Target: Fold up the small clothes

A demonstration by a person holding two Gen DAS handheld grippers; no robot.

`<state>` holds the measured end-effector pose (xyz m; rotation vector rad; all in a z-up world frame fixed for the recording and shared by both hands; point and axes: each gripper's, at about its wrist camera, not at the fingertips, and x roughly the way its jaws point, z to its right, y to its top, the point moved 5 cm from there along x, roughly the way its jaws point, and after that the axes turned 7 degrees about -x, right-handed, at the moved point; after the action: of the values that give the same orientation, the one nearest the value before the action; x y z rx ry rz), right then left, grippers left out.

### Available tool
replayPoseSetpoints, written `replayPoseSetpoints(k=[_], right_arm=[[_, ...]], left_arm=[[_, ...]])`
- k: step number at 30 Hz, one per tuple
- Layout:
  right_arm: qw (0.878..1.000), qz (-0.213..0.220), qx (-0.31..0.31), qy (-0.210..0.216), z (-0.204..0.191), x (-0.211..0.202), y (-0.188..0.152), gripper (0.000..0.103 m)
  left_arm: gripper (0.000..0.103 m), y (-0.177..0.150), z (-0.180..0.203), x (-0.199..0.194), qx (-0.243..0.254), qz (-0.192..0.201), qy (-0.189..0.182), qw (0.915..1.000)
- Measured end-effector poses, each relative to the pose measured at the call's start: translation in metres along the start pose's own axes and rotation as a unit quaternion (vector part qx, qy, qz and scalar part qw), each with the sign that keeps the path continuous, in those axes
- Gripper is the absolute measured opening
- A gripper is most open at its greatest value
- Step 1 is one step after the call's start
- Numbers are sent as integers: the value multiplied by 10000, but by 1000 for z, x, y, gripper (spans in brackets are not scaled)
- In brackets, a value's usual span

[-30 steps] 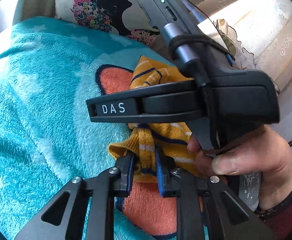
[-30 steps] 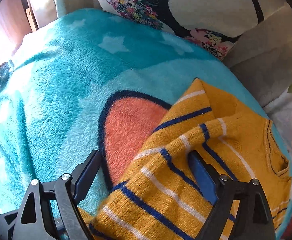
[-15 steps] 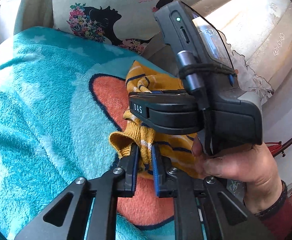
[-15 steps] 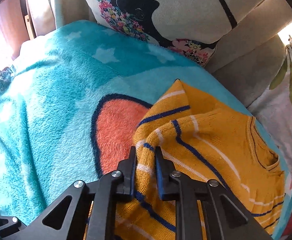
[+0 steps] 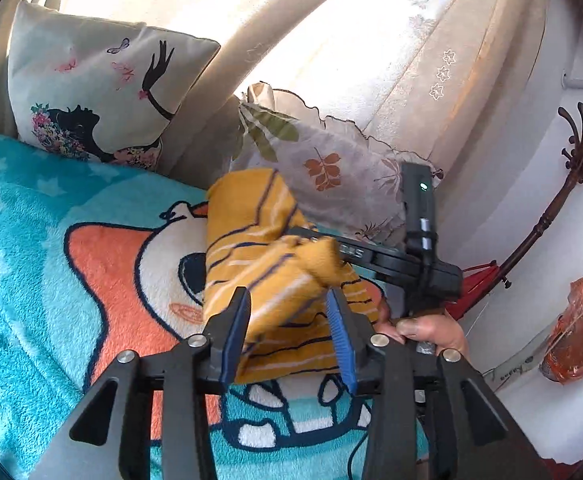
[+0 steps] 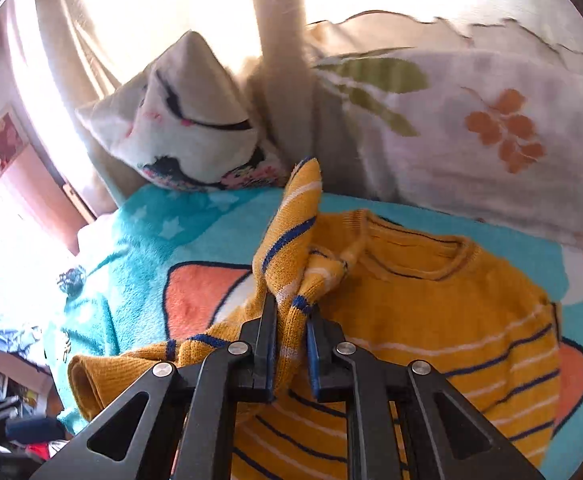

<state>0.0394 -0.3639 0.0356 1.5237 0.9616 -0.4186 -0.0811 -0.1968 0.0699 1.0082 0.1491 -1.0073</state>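
Note:
A small yellow sweater [image 6: 431, 304] with navy and white stripes lies on a turquoise cartoon blanket [image 6: 139, 264]. My right gripper [image 6: 289, 312] is shut on a bunched fold of the sweater's left side and holds it raised above the body, near the collar. In the left wrist view the sweater [image 5: 259, 248] hangs blurred in front of my left gripper [image 5: 287, 308], whose jaws stand open around the cloth without pinching it. The right gripper's body [image 5: 407, 268] and the hand holding it show just behind the sweater.
A white cushion with a black silhouette print [image 5: 91, 104] and a leaf-print pillow [image 5: 331, 168] stand at the blanket's far edge before pale curtains. A dark coat stand [image 5: 547, 216] and an orange bag [image 5: 579, 332] are off to the right. Clutter lies beyond the blanket's left edge [image 6: 15, 408].
My left gripper has opened and let go of the sweater cloth. My right gripper, still shut on the fold, has lifted and carried it across toward the collar. Both cameras have tilted up.

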Motion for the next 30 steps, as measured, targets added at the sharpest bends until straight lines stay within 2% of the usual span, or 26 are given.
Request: replayPoseSetpoints(k=[4, 7, 11, 13, 16, 18, 20, 21, 25, 28, 30], right_arm=[[9980, 99, 599, -168, 76, -29, -29, 13], [9932, 48, 1161, -59, 120, -34, -58, 13], [9878, 78, 1549, 112, 147, -35, -85, 13], [9847, 120, 1729, 175, 158, -39, -94, 14], [9808, 380, 1901, -228, 175, -61, -100, 19], [9799, 592, 1888, -233, 179, -79, -98, 24], [9808, 799, 1772, -141, 172, -95, -94, 32], [9826, 818, 1668, -68, 164, -98, -91, 33], [9878, 389, 1459, 391, 132, -78, -86, 34], [9871, 65, 1513, 517, 117, -53, -95, 49], [9899, 15, 1337, 464, 108, -43, -101, 44]], left_arm=[[37, -3, 7, 58, -116, -534, -50, 9985], [37, -20, 21, 103, -53, -1007, -99, 9949], [37, -42, 36, 157, 89, -1666, -49, 9860], [37, -48, 45, 166, 328, -1695, 102, 9849], [37, -55, 55, 165, 632, -1598, 220, 9849], [37, -56, 55, 166, 598, -1582, 233, 9853], [37, -56, 53, 165, 562, -1541, 244, 9862], [37, -56, 52, 164, 575, -1511, 263, 9865], [37, -58, 57, 152, 716, -1442, 308, 9865], [37, -61, 60, 130, 812, -1417, 127, 9865], [38, -61, 56, 118, 813, -1400, 108, 9867]])
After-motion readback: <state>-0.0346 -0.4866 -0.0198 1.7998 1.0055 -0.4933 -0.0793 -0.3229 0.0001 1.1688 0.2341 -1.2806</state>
